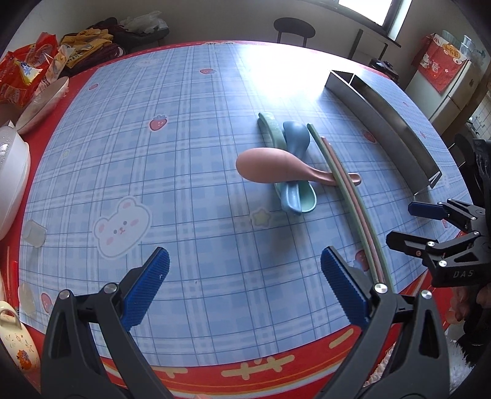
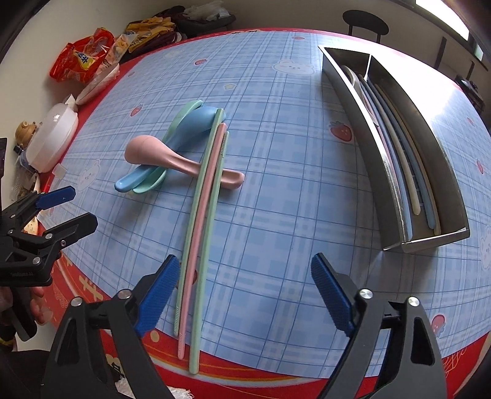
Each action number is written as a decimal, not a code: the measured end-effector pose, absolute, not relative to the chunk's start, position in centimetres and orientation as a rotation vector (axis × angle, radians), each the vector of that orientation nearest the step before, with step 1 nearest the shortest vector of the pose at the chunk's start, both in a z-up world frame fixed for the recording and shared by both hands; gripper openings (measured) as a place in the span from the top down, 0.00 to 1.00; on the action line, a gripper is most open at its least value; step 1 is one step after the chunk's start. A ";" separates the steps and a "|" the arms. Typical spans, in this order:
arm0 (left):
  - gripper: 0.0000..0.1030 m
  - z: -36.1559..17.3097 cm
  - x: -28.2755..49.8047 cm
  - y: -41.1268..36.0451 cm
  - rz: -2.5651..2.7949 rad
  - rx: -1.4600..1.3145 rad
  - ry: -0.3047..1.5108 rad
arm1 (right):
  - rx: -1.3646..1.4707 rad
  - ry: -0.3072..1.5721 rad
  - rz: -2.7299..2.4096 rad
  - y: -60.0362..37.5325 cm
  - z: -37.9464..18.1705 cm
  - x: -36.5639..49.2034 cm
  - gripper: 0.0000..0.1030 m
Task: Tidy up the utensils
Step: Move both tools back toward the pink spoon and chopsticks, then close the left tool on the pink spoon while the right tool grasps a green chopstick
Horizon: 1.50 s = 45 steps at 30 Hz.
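A: Jaws first — left gripper (image 1: 245,288) spread wide, nothing between the blue pads, hovering over the near edge of the table (image 1: 190,190). Right gripper (image 2: 245,294) same: wide apart, empty.

B: Anything touching the pads?

A: Right wrist cam: left-side pad (image 2: 159,291) sits just beside the near ends of the chopsticks (image 2: 199,221), can't tell if it touches. Bundle = 2 mint green + 1 pink, running near-to-far, near ends at the red border of the tablecloth.

B: Spoons?

A: Mid-table. Pink spoon (image 2: 172,156) lies crosswise on top, handle passing under the chopsticks. Blue spoon (image 2: 190,129) and green spoon (image 2: 181,116) nested under it, lengthwise.

B: Organizer?

A: Metal tray (image 2: 386,196), right of the pile, well apart. Has a divider; several long utensils already in it, blue and cream ones, w/ a spoon bowl at the far end.

B: Background?

A: Far left edge: white bowl (image 2: 58,135), red snack bags (image 2: 83,58). Black stool (image 1: 294,29) beyond the table.
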<state>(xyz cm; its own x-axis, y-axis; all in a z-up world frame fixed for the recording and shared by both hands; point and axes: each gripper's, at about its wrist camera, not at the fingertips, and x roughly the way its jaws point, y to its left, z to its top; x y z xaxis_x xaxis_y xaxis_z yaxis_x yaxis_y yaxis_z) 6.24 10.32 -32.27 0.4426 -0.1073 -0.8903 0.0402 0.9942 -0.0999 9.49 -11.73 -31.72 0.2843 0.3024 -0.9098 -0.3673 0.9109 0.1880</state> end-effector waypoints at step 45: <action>0.30 -32.0 20.0 8.2 -0.556 -0.088 1.230 | -0.082 1.222 0.574 -9.4 -32.6 10.2 0.78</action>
